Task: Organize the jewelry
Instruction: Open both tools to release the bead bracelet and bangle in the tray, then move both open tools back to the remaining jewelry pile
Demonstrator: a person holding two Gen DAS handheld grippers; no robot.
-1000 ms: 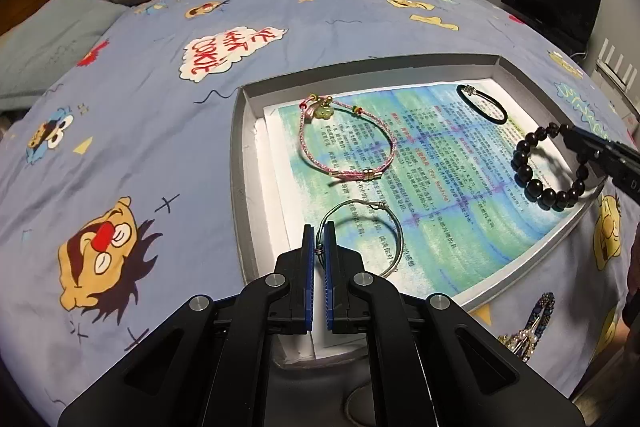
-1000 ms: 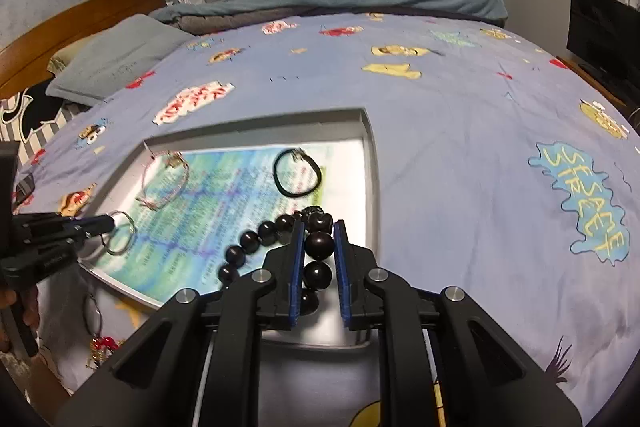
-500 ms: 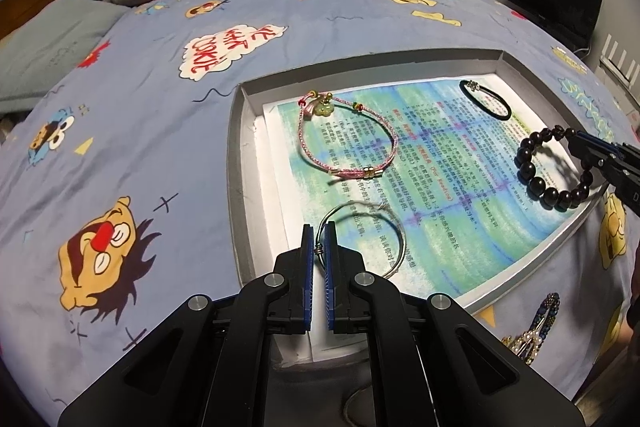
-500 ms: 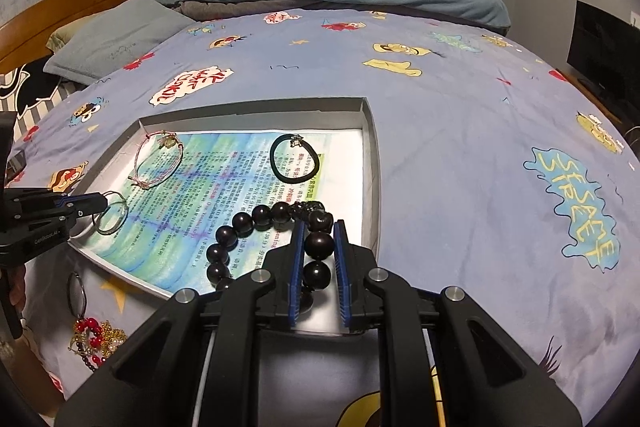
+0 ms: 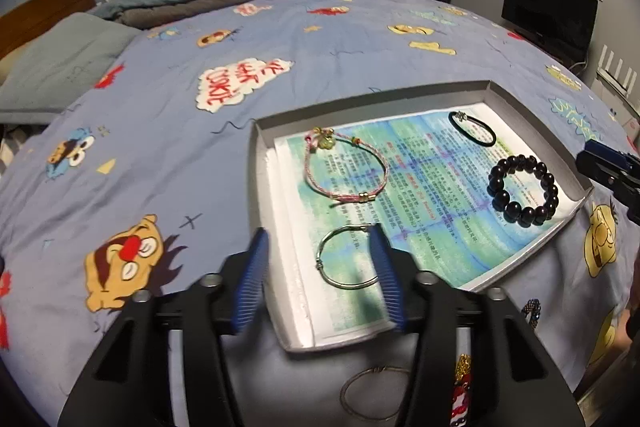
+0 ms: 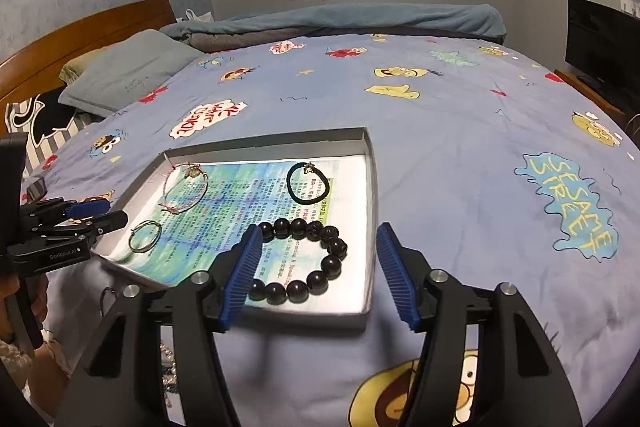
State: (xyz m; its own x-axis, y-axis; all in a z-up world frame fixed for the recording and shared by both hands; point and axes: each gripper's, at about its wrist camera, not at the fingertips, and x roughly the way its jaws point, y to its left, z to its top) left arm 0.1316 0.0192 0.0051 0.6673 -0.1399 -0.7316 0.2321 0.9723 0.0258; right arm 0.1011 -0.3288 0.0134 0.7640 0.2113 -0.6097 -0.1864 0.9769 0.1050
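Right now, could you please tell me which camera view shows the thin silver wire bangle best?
The left wrist view: the thin silver wire bangle lies close, its whole ring visible between the opening blue pads. The right wrist view shows it small at the tray's left edge.

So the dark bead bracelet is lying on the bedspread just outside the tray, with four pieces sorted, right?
Not quite: the dark bead bracelet lies inside the tray, on the printed sheet, as the right wrist view shows. Four pieces are indeed in the tray.
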